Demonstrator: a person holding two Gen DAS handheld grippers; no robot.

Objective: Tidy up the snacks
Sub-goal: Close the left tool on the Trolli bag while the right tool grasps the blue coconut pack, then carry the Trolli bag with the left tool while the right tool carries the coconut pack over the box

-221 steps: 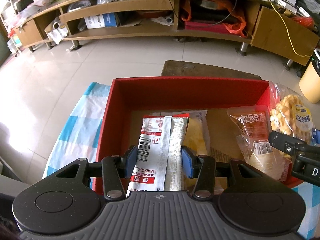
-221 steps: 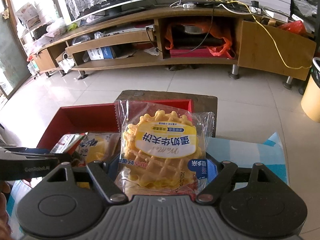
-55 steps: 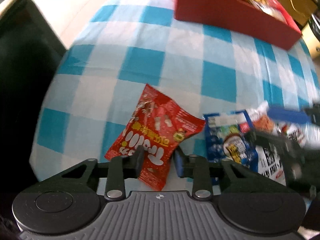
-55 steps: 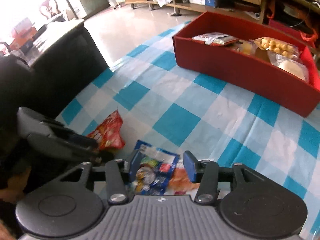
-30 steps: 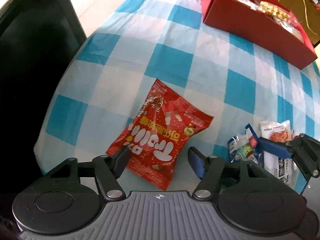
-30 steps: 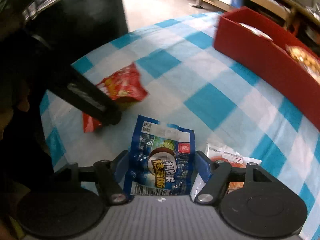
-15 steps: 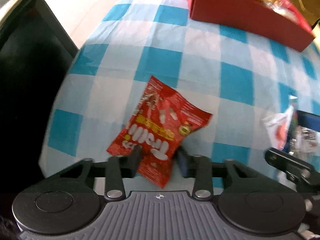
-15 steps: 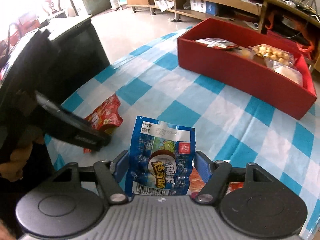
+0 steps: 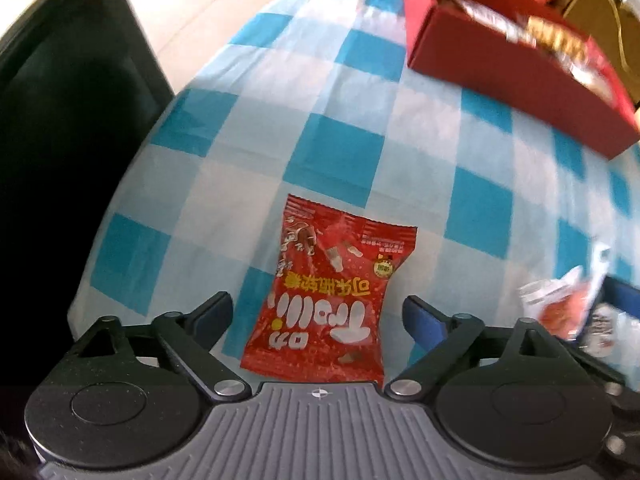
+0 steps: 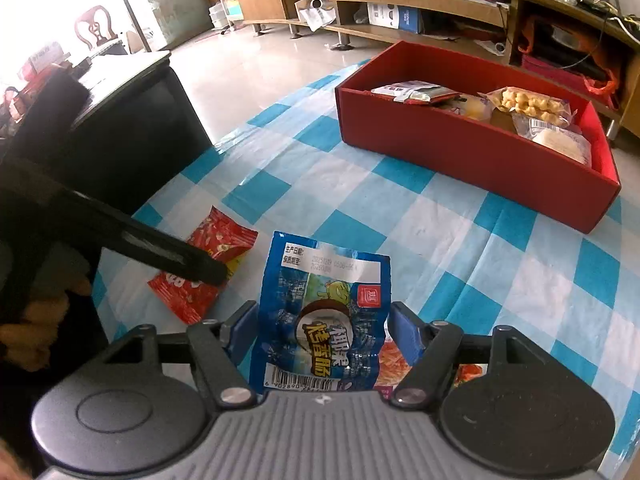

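The snacks are split between two places: the red box [image 10: 472, 152] at the far right of the checked tablecloth [image 10: 460, 248] already holds several packets, and the last few lie at the near edge under my tools. My left gripper [image 9: 318, 314] points steeply down over the red candy packet [image 9: 332, 300], which lies flat on the cloth; its jaws have just been opening and now stand wide, one on each side of the packet with cloth showing in the gaps, so it grips nothing. My right gripper [image 10: 318, 326] is closed on the blue packet [image 10: 322, 316], both pads pressing its sides, and holds it above the cloth. A smaller white-and-orange packet [image 9: 568, 308] lies to the right of the red one. To do this step well, I judge I should sink the left jaws until the tips touch the cloth, centre them on the packet's middle, then close slowly so the slippery film bunches instead of sliding out. The blue packet should travel level to the box, clear of its near wall.
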